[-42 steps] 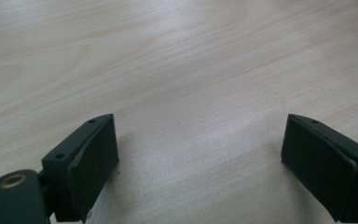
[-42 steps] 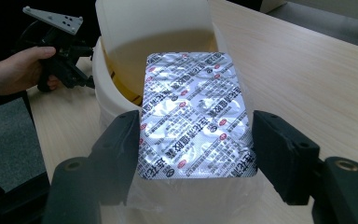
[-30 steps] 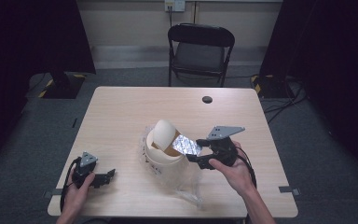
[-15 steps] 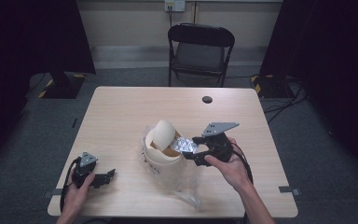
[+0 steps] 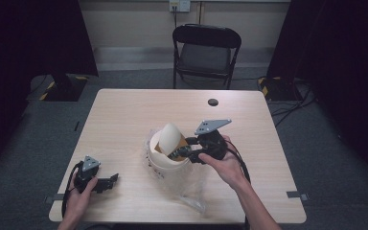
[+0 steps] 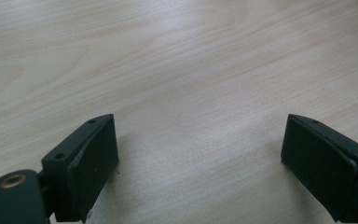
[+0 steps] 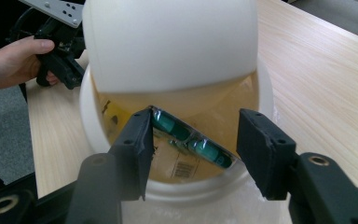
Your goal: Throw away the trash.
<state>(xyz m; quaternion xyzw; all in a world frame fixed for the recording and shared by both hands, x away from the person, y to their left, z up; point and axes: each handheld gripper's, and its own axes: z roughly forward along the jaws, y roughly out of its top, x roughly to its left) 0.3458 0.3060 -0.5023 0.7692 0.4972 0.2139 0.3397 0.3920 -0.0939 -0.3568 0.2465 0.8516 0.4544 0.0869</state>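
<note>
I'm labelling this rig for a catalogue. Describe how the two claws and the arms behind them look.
Both claws are black. Each has two blocky rectangular jaws with small screw holes, and brass-coloured pivot rings at the base. The left claw and the right claw each carry a grey three-cornered plate on top, the right one's drilled with holes. A black cable loops back from each. The forearms are bare, with no sleeves in sight.

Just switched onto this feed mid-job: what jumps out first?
The white bin with its swing lid tipped up, at the table's middle. The right gripper stands open at its mouth, a blister pack of green pills between the jaws. The left gripper rests open near the front-left edge.
</note>
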